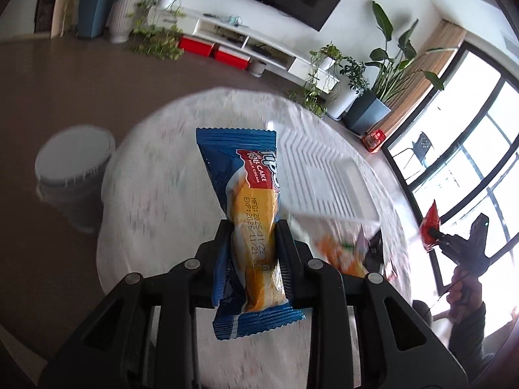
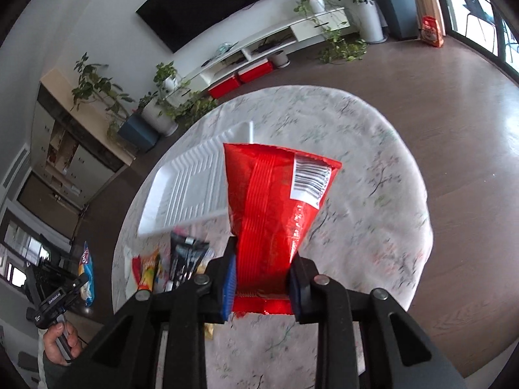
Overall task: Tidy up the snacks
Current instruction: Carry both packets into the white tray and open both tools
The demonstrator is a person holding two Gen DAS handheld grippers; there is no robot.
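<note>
The white tray [image 2: 191, 178] sat on the round table [image 2: 373, 194], and it looked bare where it showed. Above the table, the left gripper [image 1: 254, 240] squeezed a blue cake pack [image 1: 246, 214]. The right gripper [image 2: 262, 269] squeezed a red bag [image 2: 269, 201]. More snack packs [image 2: 168, 265] lay beside the tray.
</note>
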